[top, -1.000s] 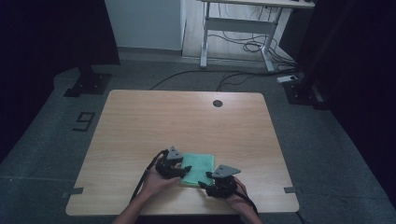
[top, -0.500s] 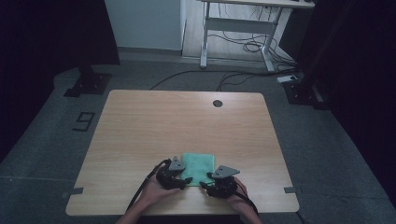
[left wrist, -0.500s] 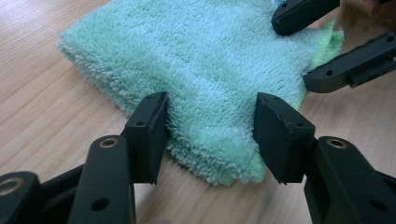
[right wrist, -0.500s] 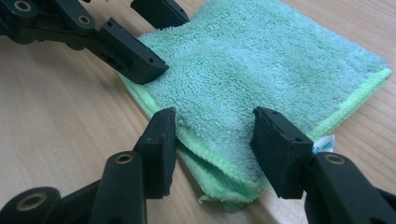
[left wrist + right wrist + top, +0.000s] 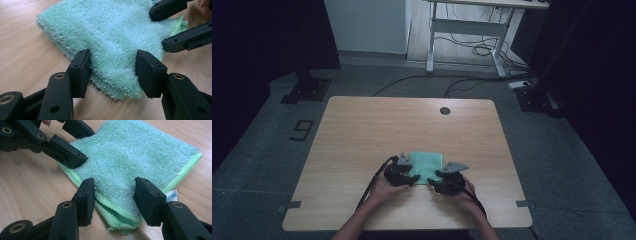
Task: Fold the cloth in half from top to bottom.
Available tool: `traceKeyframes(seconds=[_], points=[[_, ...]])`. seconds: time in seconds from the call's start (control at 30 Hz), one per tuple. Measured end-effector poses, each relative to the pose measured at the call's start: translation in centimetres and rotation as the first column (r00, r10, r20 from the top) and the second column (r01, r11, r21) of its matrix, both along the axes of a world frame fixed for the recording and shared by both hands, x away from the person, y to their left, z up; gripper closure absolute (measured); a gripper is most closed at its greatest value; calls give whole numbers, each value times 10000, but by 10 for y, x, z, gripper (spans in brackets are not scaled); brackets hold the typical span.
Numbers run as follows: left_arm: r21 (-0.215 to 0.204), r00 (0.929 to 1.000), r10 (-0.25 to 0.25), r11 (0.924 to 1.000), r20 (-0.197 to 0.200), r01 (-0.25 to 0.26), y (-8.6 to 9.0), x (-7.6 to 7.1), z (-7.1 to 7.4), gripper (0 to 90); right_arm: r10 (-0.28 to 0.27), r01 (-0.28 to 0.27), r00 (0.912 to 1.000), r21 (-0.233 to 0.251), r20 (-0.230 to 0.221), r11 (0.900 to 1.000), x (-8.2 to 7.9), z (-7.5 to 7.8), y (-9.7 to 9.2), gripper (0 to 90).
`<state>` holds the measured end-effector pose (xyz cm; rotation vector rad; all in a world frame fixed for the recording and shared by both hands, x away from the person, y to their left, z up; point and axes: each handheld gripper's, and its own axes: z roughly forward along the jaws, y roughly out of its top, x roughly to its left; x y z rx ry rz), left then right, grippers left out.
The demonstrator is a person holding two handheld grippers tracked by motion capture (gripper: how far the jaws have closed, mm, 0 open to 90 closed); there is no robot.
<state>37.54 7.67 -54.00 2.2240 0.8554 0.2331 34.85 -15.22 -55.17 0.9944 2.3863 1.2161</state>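
The table carries a folded green towel close to the middle of its near edge, lying flat with its layers showing at the near corners. The left gripper sits at the towel's near left corner with its 2 jaws spread open on either side of that corner, the pads not pressing the cloth. The right gripper sits at the near right corner in the same way, jaws open around the folded corner, and a small white tag sticks out by its right jaw.
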Motion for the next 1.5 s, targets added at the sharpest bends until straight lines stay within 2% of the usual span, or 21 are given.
traceKeyframes(seconds=[0.1,0.23,0.43,0.73,1.07,1.27,1.4,1.5], points=[[-69,9999,105,9999,-28,-106,0,5,0,460,-129,129,9999,-18,24,9999,3,0,1,504],[-148,9998,190,9997,66,-189,1,4,3,458,-146,144,9997,112,196,9998,2,1,0,489],[-780,9978,327,9966,576,-281,11,-6,23,457,-346,290,9974,882,633,9957,-7,9,-9,479],[-974,9952,334,9950,924,-243,22,-24,39,451,-602,471,9937,1355,947,9897,-21,21,-23,458],[-1159,9946,457,9927,928,-348,38,-45,36,445,-891,684,9900,1807,1090,9812,-37,27,-33,455],[-1232,9950,618,9910,789,-518,47,-55,32,441,-987,775,9892,1851,1082,9797,-46,27,-42,449],[-1103,9940,719,9919,828,-625,54,-62,30,434,-1136,918,9882,1957,1032,9764,-53,26,-48,443],[-1258,9936,839,9893,762,-739,62,-69,28,430,-1196,991,9879,1914,987,9765,-59,25,-52,435]])
